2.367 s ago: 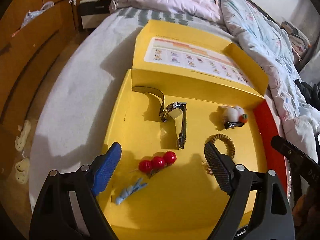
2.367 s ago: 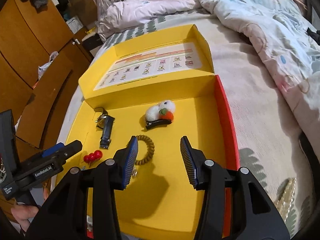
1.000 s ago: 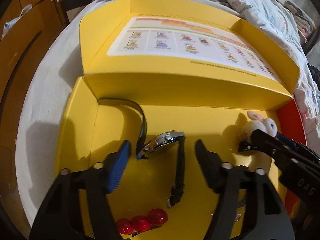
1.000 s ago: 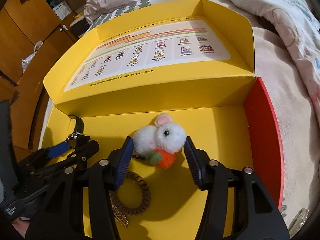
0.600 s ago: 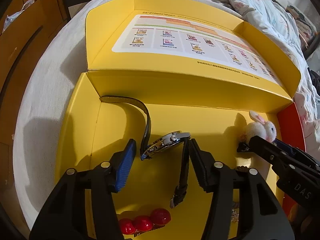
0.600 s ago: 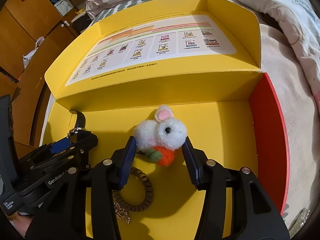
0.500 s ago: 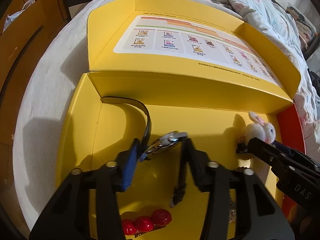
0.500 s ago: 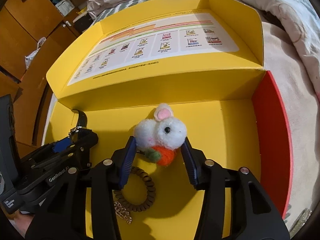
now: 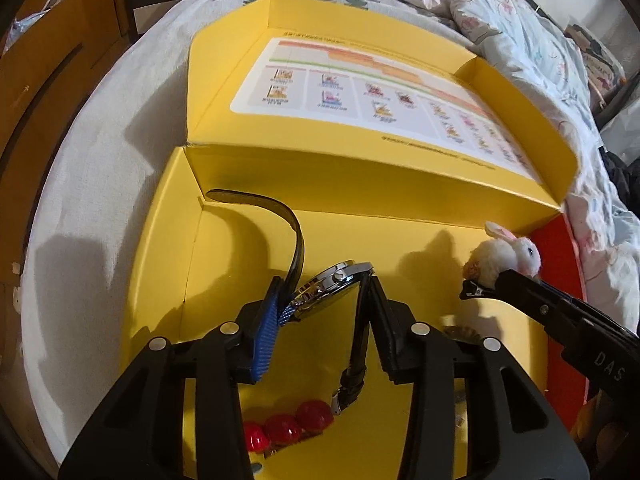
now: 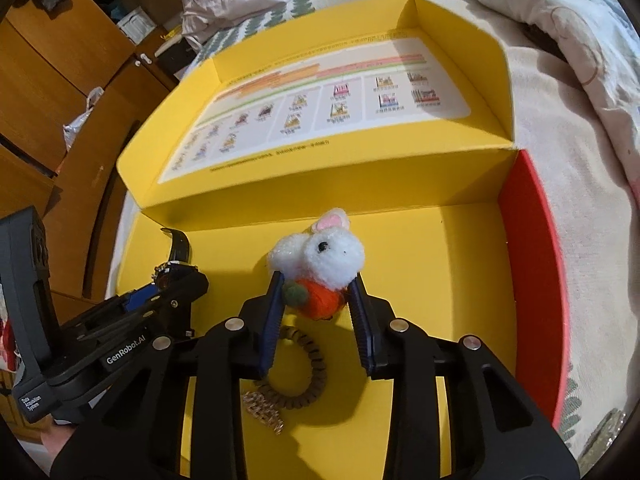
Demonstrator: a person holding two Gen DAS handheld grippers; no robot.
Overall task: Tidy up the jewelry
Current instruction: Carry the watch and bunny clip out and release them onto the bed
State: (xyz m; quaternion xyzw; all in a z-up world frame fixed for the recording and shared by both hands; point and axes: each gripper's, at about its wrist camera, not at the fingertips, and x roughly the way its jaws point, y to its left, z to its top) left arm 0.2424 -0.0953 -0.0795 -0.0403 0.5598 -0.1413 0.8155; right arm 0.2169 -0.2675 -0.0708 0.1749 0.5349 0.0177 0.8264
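An open yellow box [image 9: 160, 260] lies on a bed. Inside it, my left gripper [image 9: 325, 286] is shut on a silver wristwatch [image 9: 340, 278] with a black strap, the pads against each side of it. To the right, my right gripper [image 10: 316, 282] has its jaws closing on a white bunny hair clip [image 10: 324, 256] with an orange carrot, and both pads touch its sides. Three red beads [image 9: 288, 428] lie under the left gripper. A brown spiral hair tie [image 10: 316, 364] and a gold chain piece [image 10: 262, 406] lie under the right gripper.
The box lid [image 10: 320, 112] stands folded back with a printed sheet on it. The box's right wall [image 10: 532, 280] is red. A rumpled quilt [image 10: 580, 20] covers the far right of the bed, and wooden cupboards [image 10: 60, 80] stand to the left.
Both grippers came forward and down into the box. The left jaws narrowed onto the watch. The right jaws narrowed around the bunny clip until the pads touched it.
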